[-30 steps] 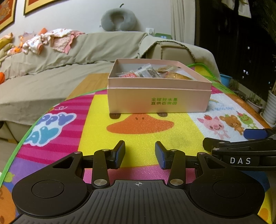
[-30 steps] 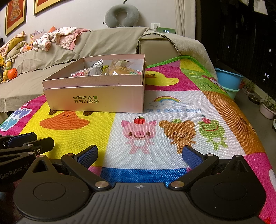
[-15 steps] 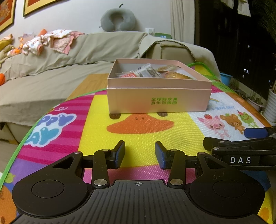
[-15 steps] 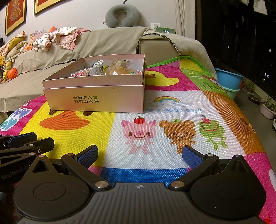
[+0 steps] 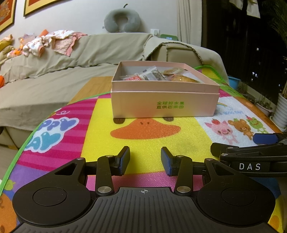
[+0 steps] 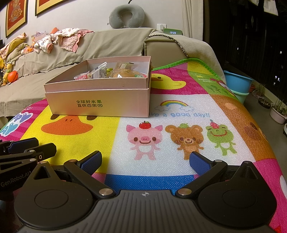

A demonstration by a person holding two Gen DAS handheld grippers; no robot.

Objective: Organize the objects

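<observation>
A pink cardboard box (image 5: 164, 104) (image 6: 97, 102) with green lettering stands on a colourful cartoon play mat (image 5: 147, 141) (image 6: 179, 116). Several wrapped snacks (image 5: 154, 76) (image 6: 114, 73) lie inside it. My left gripper (image 5: 145, 160) rests low on the mat in front of the box, open with a narrow gap and nothing between its fingers. To its right, my right gripper (image 6: 145, 162) is wide open and empty over the mat's animal pictures. Each gripper shows at the edge of the other's view.
A sofa (image 5: 53, 71) under a beige cover runs behind the mat, with clothes (image 6: 59, 39) piled on its back and a grey neck pillow (image 6: 126, 16) on top. Blue basins (image 6: 236, 84) and plant pots (image 6: 278, 111) stand on the floor at the right.
</observation>
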